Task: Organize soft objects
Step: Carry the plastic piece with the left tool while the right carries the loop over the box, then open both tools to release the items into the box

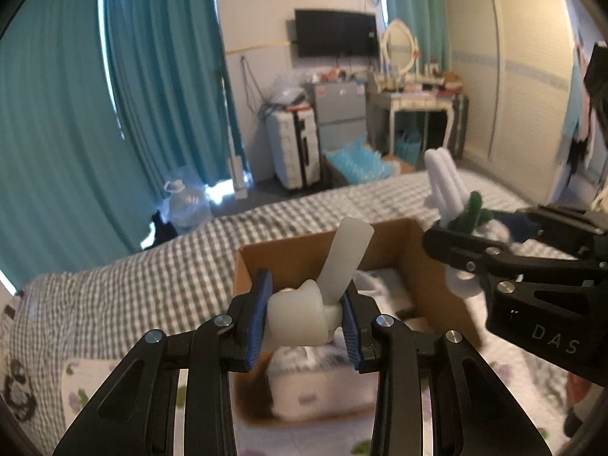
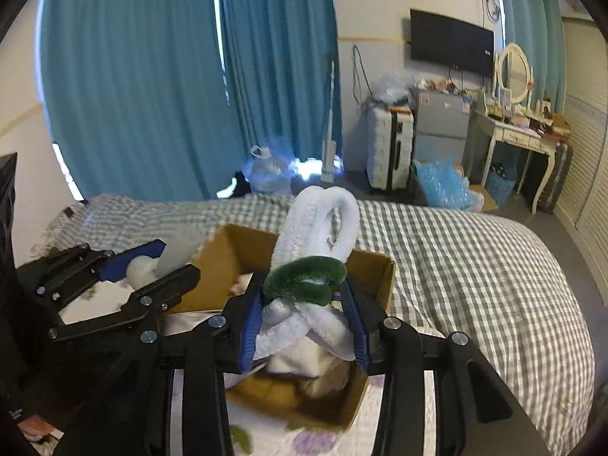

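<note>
Left gripper (image 1: 304,315) clamped on pale rubbery toy (image 1: 300,313), above cardboard box (image 1: 418,262) on checked bedspread (image 1: 152,277)

Right gripper (image 2: 304,323) clamped on white-and-green fuzzy twist (image 2: 311,266), over same box

Only left wrist view shows box floor: pale soft items, blurred, not identifiable

Right wrist view: box interior mostly blocked by held twist

One cardboard box (image 1: 383,239), one white rubbery toy (image 1: 304,313), one fuzzy white-and-green toy (image 2: 315,250), and two grippers.
</note>
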{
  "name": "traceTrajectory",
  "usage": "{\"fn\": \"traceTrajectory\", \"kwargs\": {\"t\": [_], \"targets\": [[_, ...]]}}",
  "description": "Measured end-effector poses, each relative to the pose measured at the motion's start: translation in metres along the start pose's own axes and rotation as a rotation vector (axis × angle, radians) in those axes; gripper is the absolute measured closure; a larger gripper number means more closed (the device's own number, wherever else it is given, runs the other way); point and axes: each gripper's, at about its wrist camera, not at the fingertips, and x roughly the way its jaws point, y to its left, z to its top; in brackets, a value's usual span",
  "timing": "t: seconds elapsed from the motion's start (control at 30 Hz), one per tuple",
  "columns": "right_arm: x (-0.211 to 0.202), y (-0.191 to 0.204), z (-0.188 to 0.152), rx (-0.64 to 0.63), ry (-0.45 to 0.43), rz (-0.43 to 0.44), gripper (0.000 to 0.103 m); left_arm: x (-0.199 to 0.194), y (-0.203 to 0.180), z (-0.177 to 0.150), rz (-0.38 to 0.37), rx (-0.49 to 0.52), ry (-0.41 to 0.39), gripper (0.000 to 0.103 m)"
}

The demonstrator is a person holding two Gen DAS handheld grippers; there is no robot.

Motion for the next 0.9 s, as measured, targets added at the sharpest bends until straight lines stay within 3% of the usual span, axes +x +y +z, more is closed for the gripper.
{"fn": "traceTrajectory", "kwargs": {"t": [0.17,0.23,0.33,0.37,0.5,0.7,0.9], "targets": [[0.051,-0.022,-0.009,0.028,0.050,0.012,0.062,0.051,0.007,-0.006,-0.030,-0.033,0.059,0.068],[0.063,-0.032,-0.014,0.060,0.056,0.040,0.058,0.058,0.009,-0.008,-0.052,-0.037,0.067,0.063],[0.076,-0.040,-0.016,0.108,0.073,0.038,0.037,0.059,0.009,-0.008,-0.058,-0.046,0.042,0.061],[0.078,-0.043,-0.016,0.116,0.070,0.034,0.027,0.060,0.008,-0.007,-0.055,-0.051,0.043,0.054],[0.075,-0.049,-0.017,0.129,0.064,0.005,0.020,0.052,0.006,-0.007,-0.033,-0.043,0.009,0.044],[0.022,-0.052,0.004,0.141,0.012,-0.023,0.019,0.016,0.004,0.004,0.001,-0.017,-0.007,0.044],[-0.093,-0.033,0.045,0.069,-0.101,-0.069,0.016,-0.092,0.006,0.038,0.003,-0.054,-0.146,0.044]]}}
